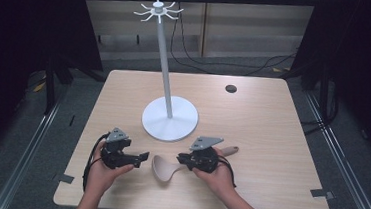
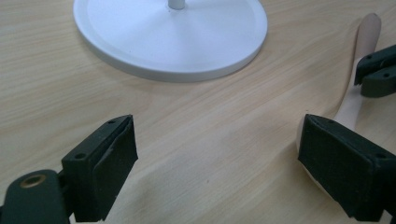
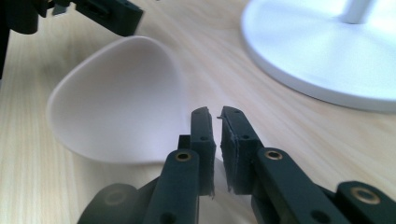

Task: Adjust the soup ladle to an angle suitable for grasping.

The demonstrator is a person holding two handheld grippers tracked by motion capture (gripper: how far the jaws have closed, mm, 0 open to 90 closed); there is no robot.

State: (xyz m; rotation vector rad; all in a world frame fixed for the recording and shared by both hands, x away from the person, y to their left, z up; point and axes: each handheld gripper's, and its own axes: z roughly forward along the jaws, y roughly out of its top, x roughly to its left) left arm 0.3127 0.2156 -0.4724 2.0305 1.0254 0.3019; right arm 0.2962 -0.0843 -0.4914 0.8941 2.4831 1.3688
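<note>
The wooden ladle [image 1: 166, 169] lies on the bench [image 1: 272, 121], handle running toward the person's right. The right tongs [image 3: 217, 122] pinch its neck, jaws nearly closed; the left tongs [image 2: 217, 154] gape wide, empty, beside the bowl.

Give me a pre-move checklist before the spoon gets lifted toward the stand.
1. Right gripper closed on the spoon handle: ok, jaws nearly together over the neck.
2. Grip firm enough to lift: cannot tell.
3. Left gripper free: ok, jaws wide open, nothing between them.
4. Left gripper apart from the spoon bowl: not ok, one jaw sits right beside it.
5. Stand upright: ok.
6. Hooks free: ok, nothing hangs there.
</note>
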